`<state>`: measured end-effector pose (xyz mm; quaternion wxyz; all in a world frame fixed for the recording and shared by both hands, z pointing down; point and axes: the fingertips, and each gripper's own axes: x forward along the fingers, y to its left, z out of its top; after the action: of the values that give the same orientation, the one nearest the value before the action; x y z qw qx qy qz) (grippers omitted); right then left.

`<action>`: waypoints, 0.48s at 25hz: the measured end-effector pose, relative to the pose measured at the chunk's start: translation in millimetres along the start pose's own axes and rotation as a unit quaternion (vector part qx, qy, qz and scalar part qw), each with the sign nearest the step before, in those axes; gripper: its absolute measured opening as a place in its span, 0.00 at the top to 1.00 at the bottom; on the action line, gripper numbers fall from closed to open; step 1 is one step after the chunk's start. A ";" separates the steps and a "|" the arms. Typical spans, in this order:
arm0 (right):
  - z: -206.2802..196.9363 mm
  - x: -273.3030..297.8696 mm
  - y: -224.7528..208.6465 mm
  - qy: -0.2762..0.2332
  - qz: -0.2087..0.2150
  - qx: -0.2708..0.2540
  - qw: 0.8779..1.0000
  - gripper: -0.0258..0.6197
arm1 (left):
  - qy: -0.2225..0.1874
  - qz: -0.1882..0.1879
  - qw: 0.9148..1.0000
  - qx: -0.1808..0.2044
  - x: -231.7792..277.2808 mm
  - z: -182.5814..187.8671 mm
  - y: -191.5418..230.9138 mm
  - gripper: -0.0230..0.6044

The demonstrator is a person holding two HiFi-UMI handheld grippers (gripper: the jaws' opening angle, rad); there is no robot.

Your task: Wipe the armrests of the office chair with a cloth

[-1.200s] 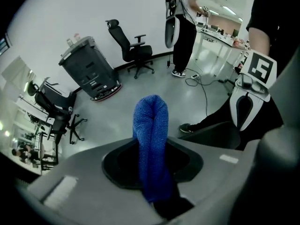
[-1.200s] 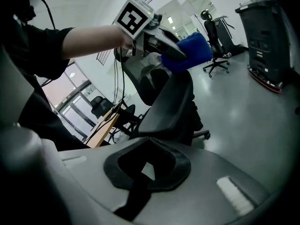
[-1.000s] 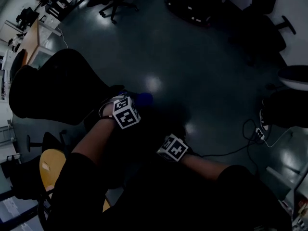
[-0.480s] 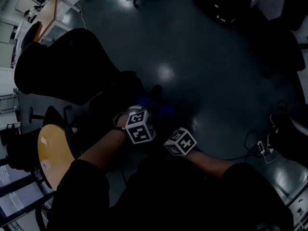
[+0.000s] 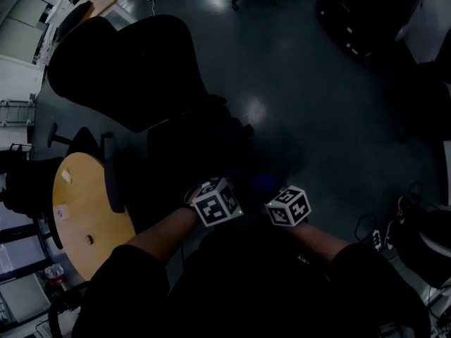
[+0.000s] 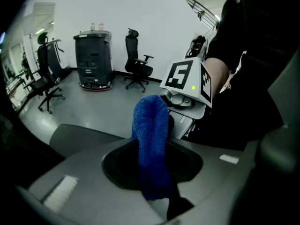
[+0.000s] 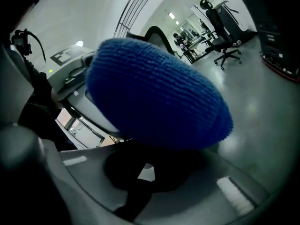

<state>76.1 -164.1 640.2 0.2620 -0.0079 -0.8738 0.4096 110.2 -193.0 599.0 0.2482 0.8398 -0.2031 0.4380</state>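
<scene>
A blue cloth (image 6: 151, 144) stands up as a folded loop out of my left gripper (image 6: 154, 196), which is shut on its lower end. In the head view the cloth (image 5: 259, 184) shows dimly between the two marker cubes, low in the middle. My right gripper (image 7: 140, 182) has its jaws together, and the cloth (image 7: 154, 97) bulges right over them; whether it is pinched there is hidden. The black office chair (image 5: 127, 69) stands up and to the left of both grippers. Its armrests are lost in the dark.
A round wooden table (image 5: 84, 217) sits at the left with a dark chair beside it. Cables and a power strip (image 5: 373, 234) lie on the floor at the right. A black cabinet (image 6: 93, 60) and other office chairs (image 6: 138, 64) stand further off.
The two grippers have drawn close together. The right one has come up to the cloth held by the left. The chair has slid up and to the right in the head view.
</scene>
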 end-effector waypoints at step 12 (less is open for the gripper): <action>22.7 71.3 64.5 -0.035 -0.087 -0.052 0.994 0.95 | -0.117 0.109 0.984 -0.082 -140.7 -150.3 38.2 0.76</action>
<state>-9.0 -121.2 614.0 0.2651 0.0693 -0.9001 0.3387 -81.7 -116.5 564.5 0.2417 0.8347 -0.3567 0.3431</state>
